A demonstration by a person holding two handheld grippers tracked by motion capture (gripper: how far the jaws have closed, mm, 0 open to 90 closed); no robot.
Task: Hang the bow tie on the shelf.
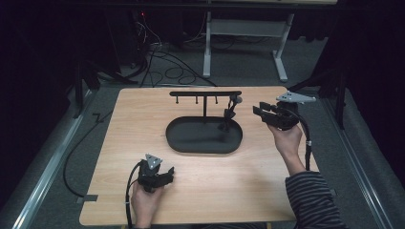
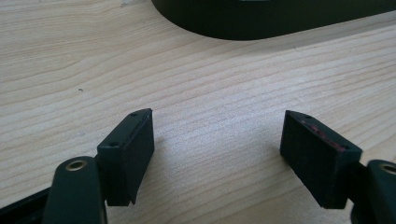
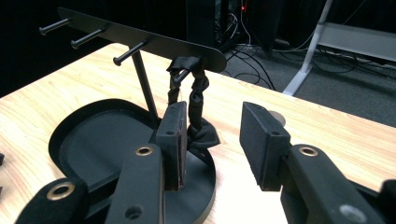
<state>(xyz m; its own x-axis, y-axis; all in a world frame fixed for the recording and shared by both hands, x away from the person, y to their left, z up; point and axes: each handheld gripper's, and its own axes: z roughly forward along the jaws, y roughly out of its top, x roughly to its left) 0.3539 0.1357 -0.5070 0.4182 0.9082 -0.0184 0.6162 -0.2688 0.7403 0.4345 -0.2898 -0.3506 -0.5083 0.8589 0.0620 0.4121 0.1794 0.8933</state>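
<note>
Facing the band (image 3: 196, 109) hanging lengthwise from the rack's (image 1: 205, 93) end peg above the tray (image 1: 181, 138), we hold the nearer right gripper (image 3: 215, 142) spread just short; left gripper (image 2: 217, 156) spread, empty.

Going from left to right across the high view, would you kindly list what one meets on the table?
Left gripper → black oval tray → dark scrunchie hanging from the rack's end peg → right gripper.
</note>
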